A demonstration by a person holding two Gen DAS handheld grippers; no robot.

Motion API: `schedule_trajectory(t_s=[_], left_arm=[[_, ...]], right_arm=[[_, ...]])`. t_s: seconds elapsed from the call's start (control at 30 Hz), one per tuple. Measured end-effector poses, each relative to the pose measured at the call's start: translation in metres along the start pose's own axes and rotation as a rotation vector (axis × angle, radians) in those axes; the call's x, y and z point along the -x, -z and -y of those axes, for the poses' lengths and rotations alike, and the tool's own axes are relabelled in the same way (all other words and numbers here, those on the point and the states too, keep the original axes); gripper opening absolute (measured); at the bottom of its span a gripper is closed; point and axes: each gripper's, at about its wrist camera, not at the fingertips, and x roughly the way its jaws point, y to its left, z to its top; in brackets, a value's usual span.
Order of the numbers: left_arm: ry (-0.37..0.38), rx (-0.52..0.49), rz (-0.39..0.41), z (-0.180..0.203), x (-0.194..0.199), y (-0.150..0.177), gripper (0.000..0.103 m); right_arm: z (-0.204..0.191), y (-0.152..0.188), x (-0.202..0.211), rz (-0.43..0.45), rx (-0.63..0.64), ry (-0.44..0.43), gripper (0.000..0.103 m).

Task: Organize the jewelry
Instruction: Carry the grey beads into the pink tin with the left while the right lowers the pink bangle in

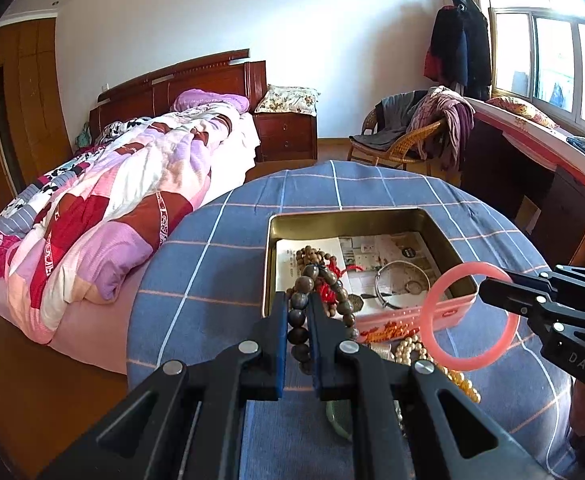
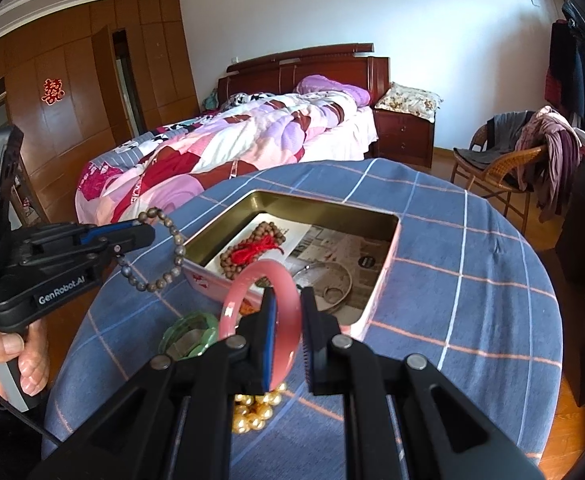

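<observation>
Gripping a dark bead bracelet (image 1: pixel 297 320), the left gripper (image 1: pixel 296 304) hovers at the tin's (image 1: pixel 372 216) near left corner. The right gripper (image 2: pixel 288 300) clamps a pink bangle (image 2: pixel 252 280) upright over its near edge. Inside lie brown beads with red cord (image 2: pixel 258 246), a silver bangle (image 1: pixel 402 282) and printed paper (image 1: pixel 396 246).

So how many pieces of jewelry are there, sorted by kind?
Beaded bracelets: 2 (dark bead bracelet, brown bead bracelet with red cord)
Bangles: 3 (pink bangle, green bangle, silver bangle)
Pearl strands: 1 (pearl strand)
Total: 6
</observation>
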Motion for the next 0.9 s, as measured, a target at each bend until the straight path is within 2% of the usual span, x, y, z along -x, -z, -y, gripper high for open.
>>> schedule_trajectory(t_s=[0.9], left_arm=[[-0.019, -0.020, 0.015, 0.003, -0.035, -0.030, 0.008]], right_arm=[[0.011, -0.036, -0.023, 0.024, 0.012, 0.051, 0.014]])
